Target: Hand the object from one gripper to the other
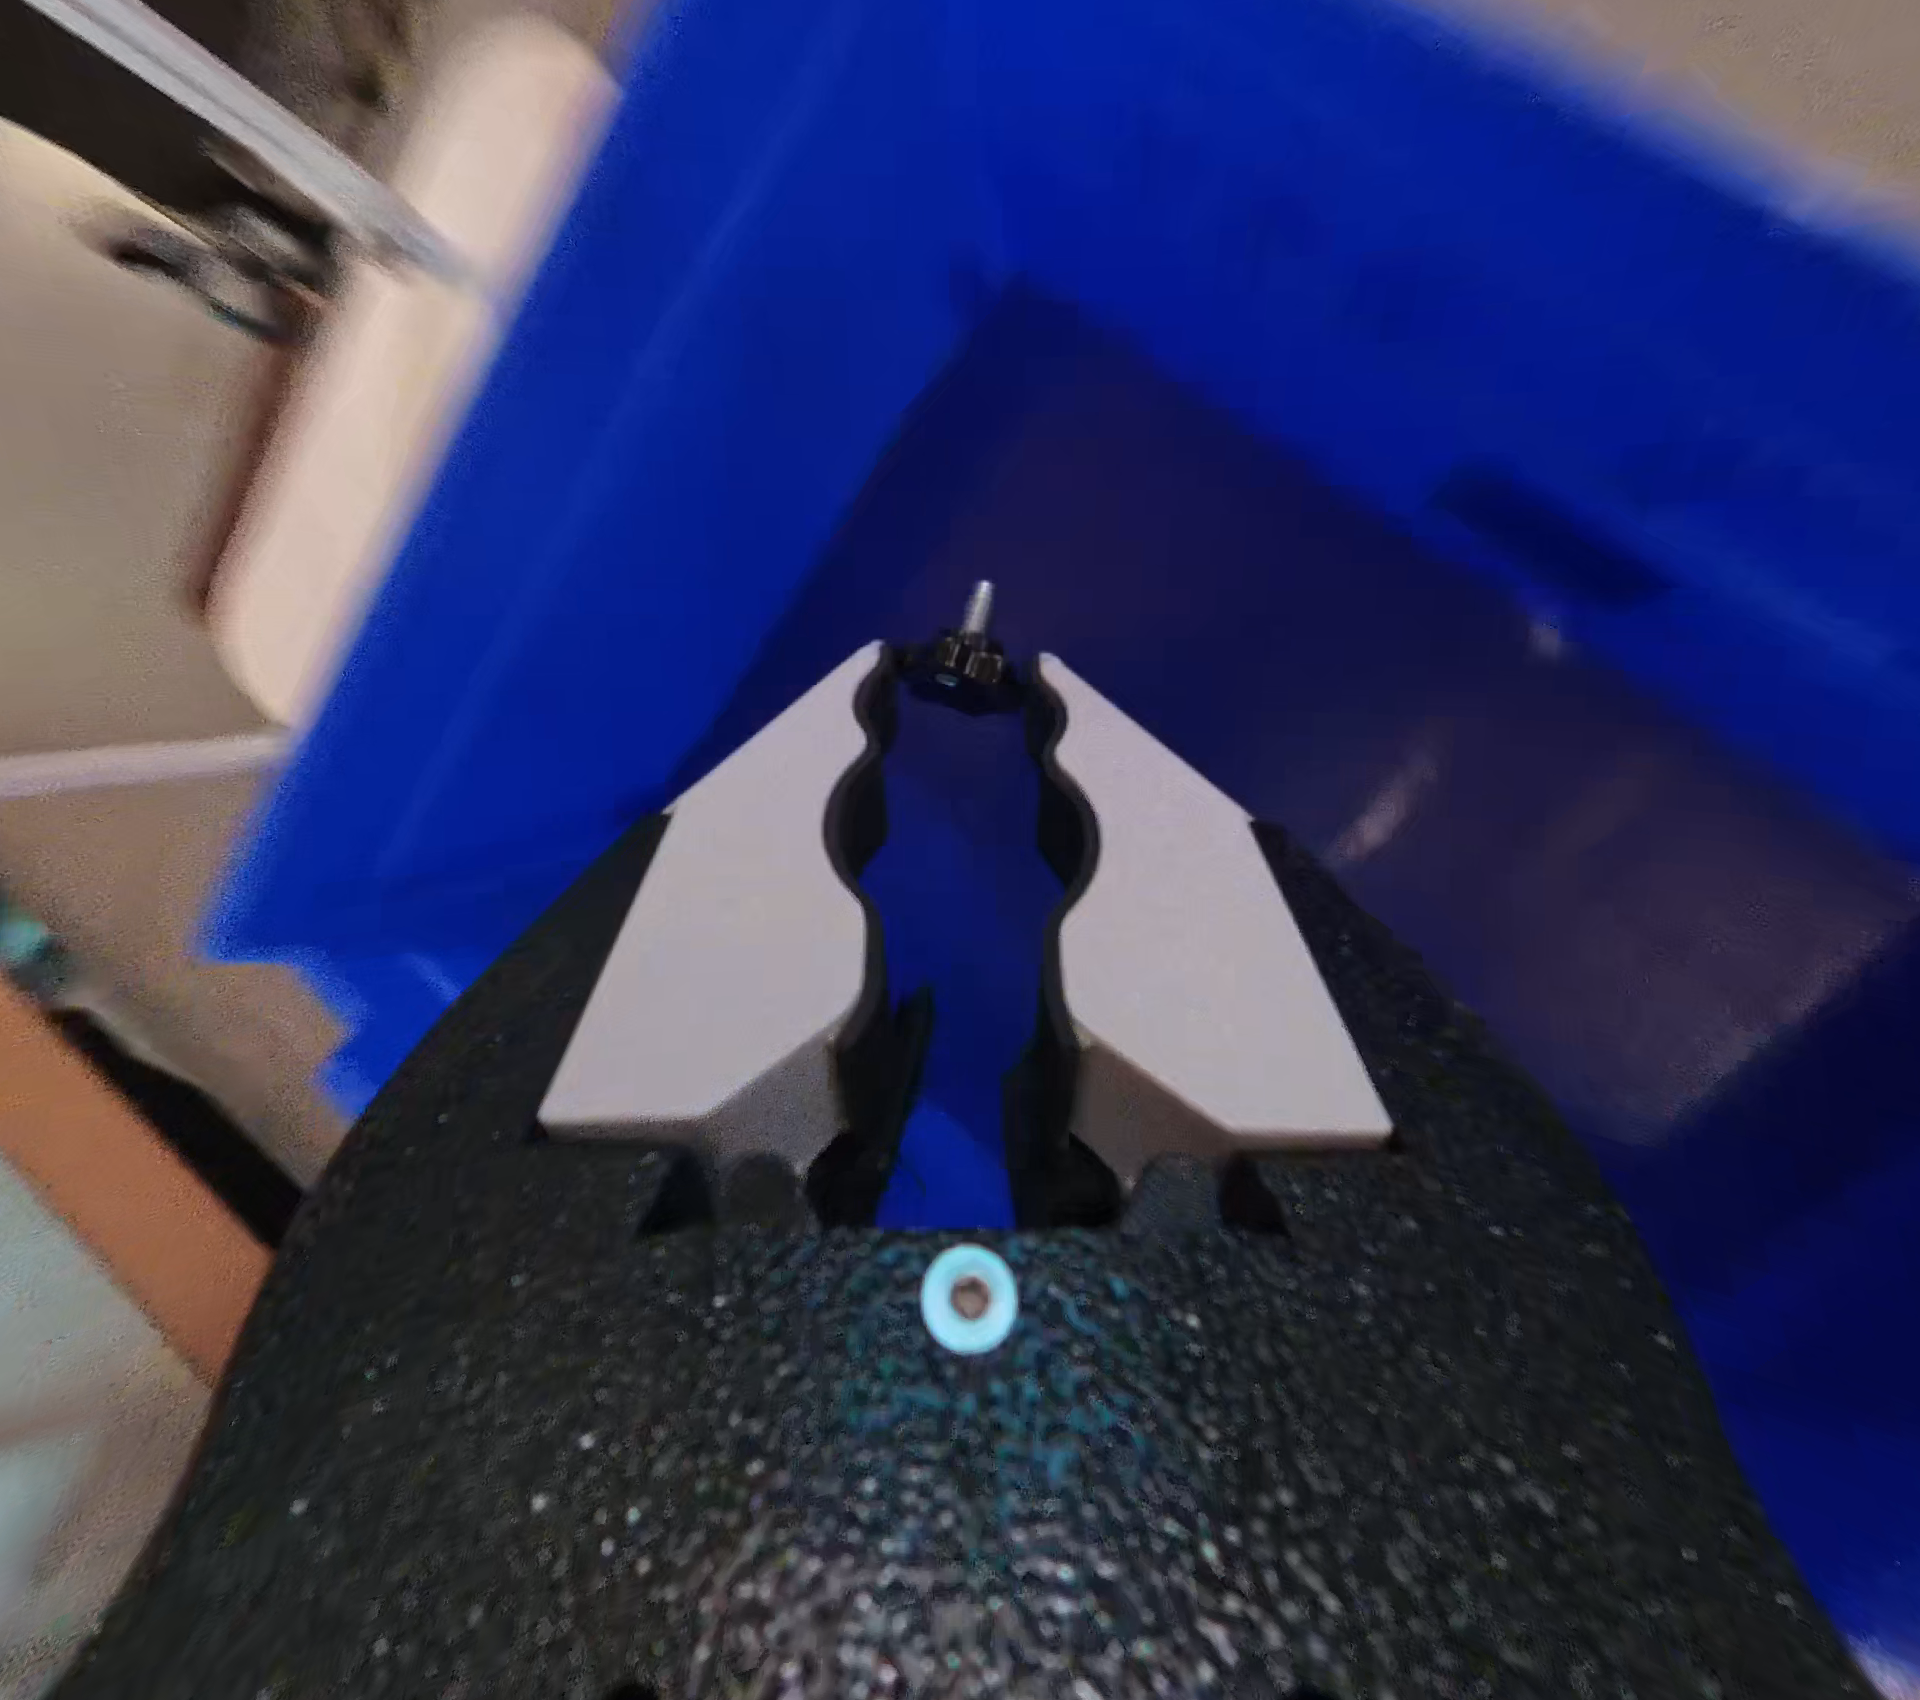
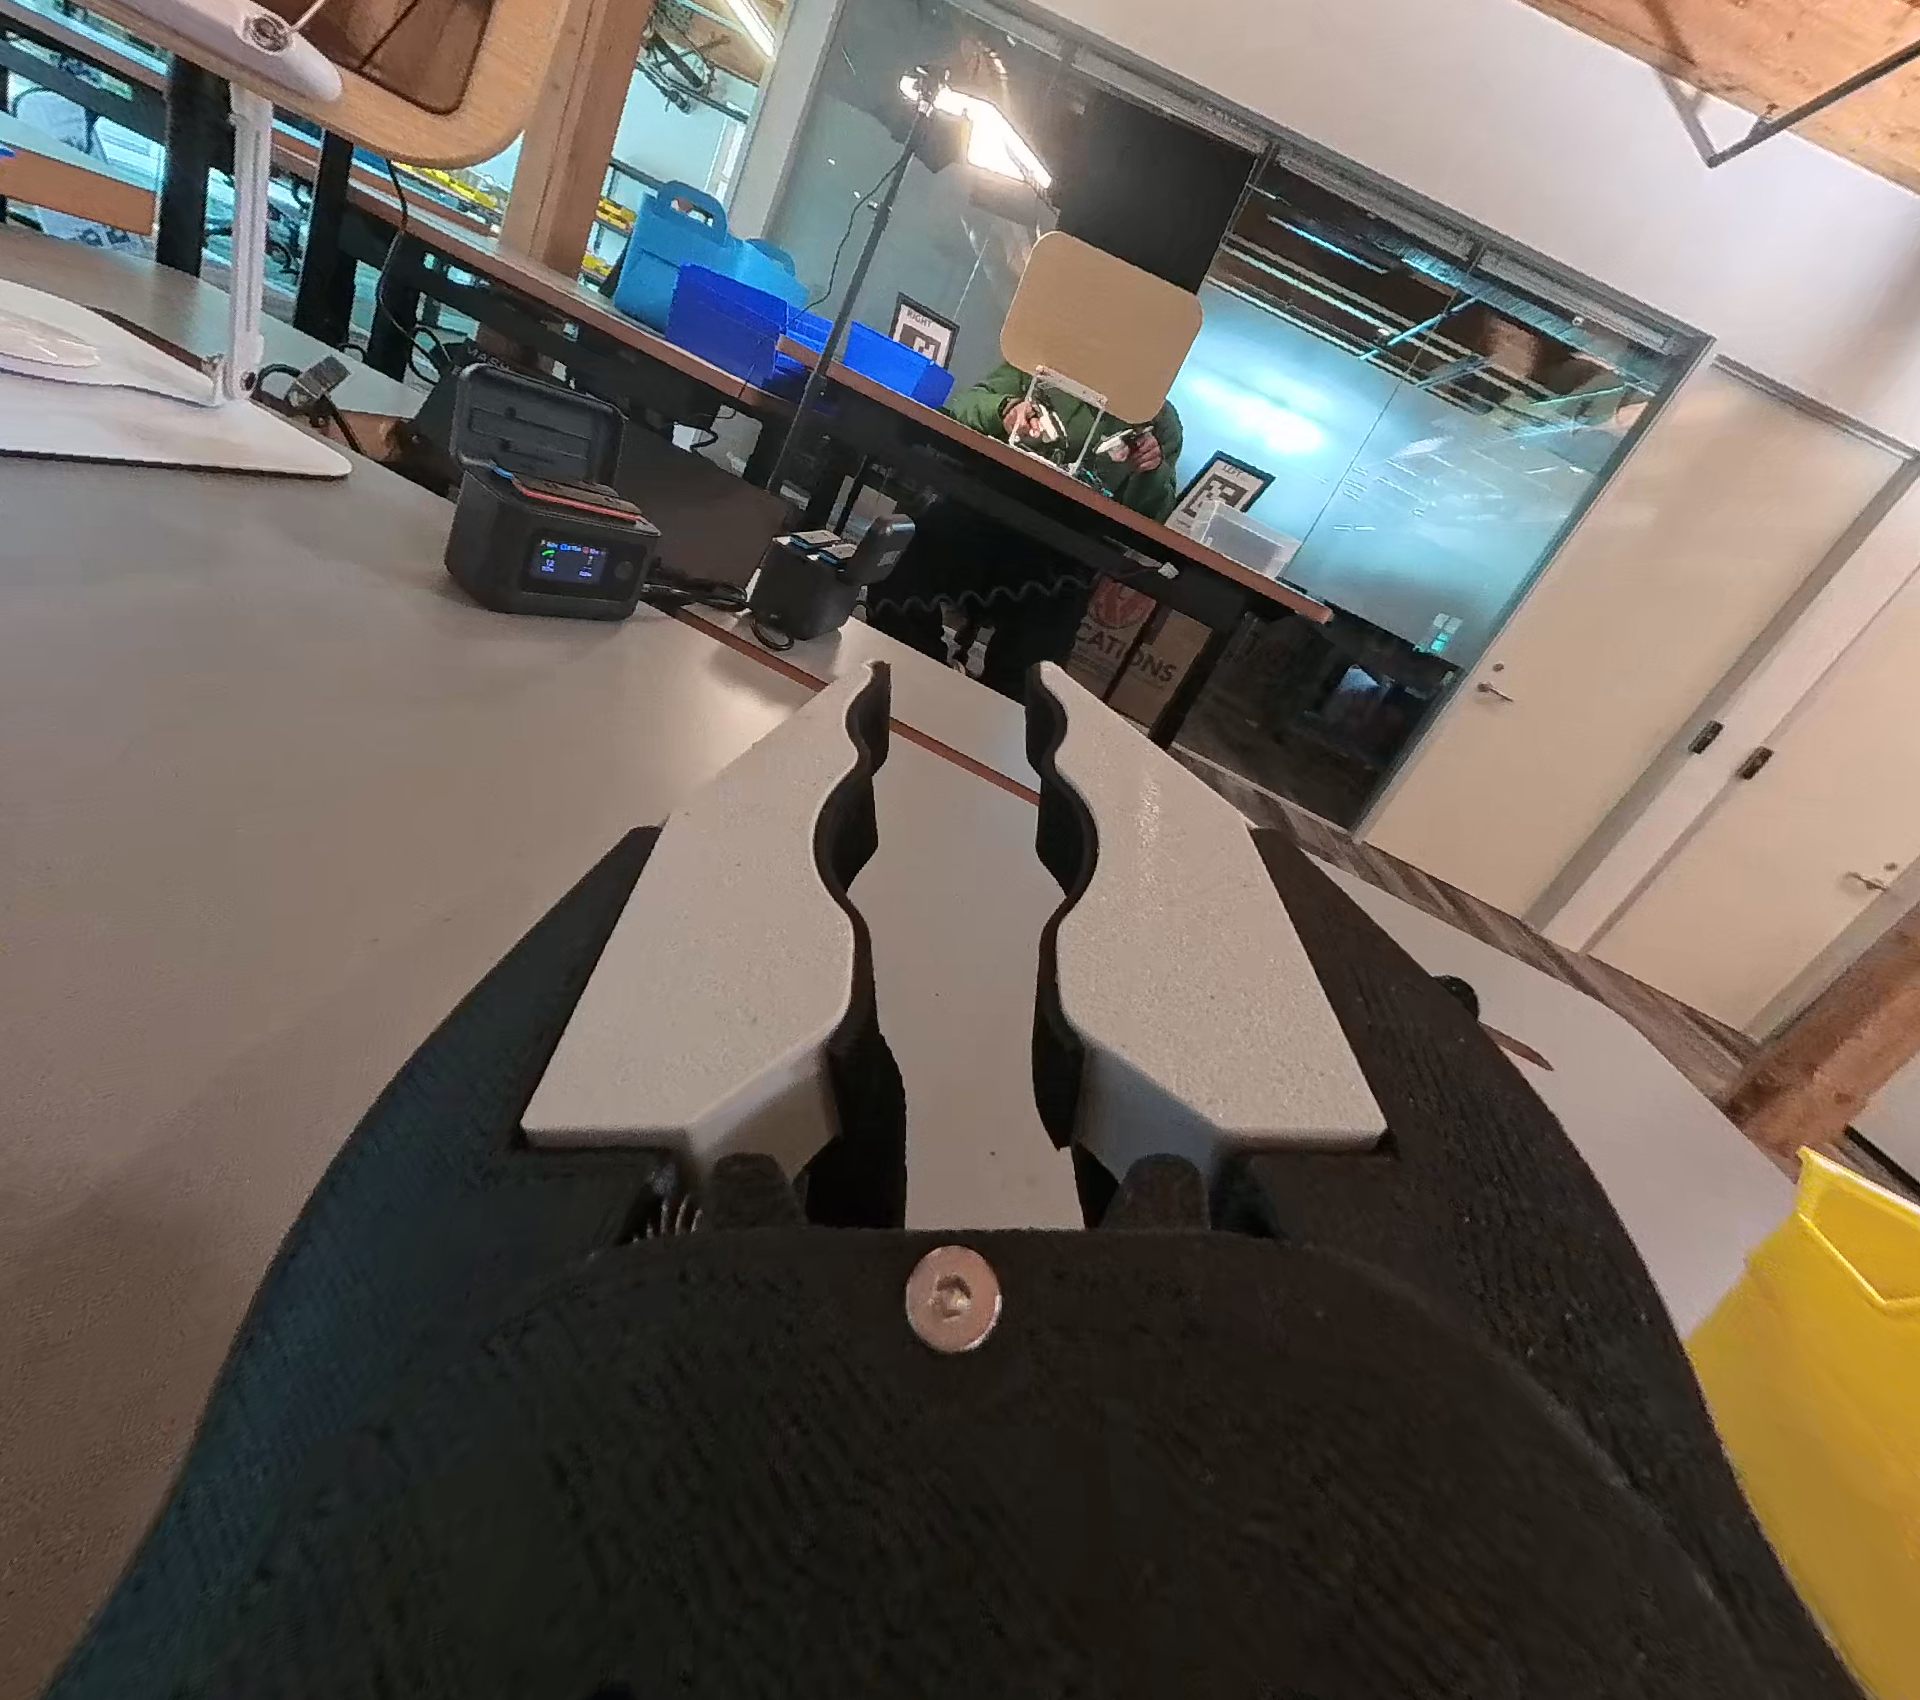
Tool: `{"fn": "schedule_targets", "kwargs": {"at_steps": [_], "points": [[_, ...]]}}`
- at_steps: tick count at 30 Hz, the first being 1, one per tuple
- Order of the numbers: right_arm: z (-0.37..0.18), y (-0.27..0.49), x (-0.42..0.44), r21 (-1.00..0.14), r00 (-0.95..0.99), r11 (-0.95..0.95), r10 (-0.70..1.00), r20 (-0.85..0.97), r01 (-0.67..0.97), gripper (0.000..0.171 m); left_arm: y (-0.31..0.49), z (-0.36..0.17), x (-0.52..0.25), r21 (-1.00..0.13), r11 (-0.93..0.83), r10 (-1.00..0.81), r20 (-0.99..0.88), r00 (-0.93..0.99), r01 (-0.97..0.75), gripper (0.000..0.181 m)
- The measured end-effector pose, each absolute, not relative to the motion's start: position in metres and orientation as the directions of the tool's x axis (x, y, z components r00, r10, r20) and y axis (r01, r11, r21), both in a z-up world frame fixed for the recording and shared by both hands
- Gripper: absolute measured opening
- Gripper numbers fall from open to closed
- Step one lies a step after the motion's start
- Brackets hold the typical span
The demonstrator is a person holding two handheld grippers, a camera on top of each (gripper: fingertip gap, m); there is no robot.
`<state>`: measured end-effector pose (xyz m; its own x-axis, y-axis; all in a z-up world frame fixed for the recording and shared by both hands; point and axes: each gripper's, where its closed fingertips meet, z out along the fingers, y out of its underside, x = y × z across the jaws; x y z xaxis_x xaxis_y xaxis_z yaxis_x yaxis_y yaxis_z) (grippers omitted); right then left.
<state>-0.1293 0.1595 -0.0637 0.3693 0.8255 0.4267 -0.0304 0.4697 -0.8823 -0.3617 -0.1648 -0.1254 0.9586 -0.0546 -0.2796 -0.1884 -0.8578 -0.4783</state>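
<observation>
A: The left gripper (image 1: 958, 676) has its jaws narrowed onto a small black thumb screw (image 1: 954, 671), pinched at the very tips by its knurled head, the silver threaded stem pointing away over the blue bin (image 1: 790, 362).

B: And the right gripper (image 2: 958, 682)?

A: Its jaws stand apart with nothing between them, low over the grey table (image 2: 260, 819), a yellow bin (image 2: 1829, 1401) just beside it.

B: So the handover looks not yet begun. How should it go?

A: The hold is shallow, so the left should probably carry the screw slowly and level. The right can take the stem or the free side of the head, closing fully before the left lets go.

B: What stays unclear?

A: The blue bin is smeared by motion blur, so its contents cannot be made out. Neither view shows the other gripper, so their spacing cannot be told.
</observation>
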Motion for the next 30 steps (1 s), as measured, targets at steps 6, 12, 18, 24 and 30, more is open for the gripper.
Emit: {"fn": "schedule_targets", "kwargs": {"at_steps": [6, 12, 18, 24, 30], "points": [[-0.063, 0.155, -0.132, -0.879, 0.357, 0.476, 0.827, 0.434, -0.036, 0.024, -0.083, 0.025, -0.268, -0.907, -0.314, 0.049, -0.310, 0.950, -0.280, 0.021], [-0.061, 0.153, -0.128, -0.880, 0.350, 0.472, 0.834, 0.426, -0.054, 0.025, -0.004, 0.055, -0.169, -0.929, 0.025, 0.200, -0.356, 0.913, -0.368, 0.021], [-0.052, 0.132, -0.108, -0.925, 0.200, 0.320, 0.939, 0.280, -0.206, 0.028, 0.052, -0.024, -0.147, -0.882, 0.064, 0.319, -0.424, 0.847, -0.466, 0.021], [-0.053, 0.092, -0.083, -0.957, -0.145, 0.106, 0.978, 0.149, -0.269, 0.026, 0.070, -0.066, -0.130, -0.846, 0.053, 0.124, -0.522, 0.844, -0.531, 0.021], [-0.070, 0.079, -0.091, -0.978, -0.410, -0.209, 0.893, -0.187, -0.008, 0.026, 0.074, -0.071, -0.109, -0.799, 0.089, 0.026, -0.595, 0.804, -0.594, 0.021]]}}
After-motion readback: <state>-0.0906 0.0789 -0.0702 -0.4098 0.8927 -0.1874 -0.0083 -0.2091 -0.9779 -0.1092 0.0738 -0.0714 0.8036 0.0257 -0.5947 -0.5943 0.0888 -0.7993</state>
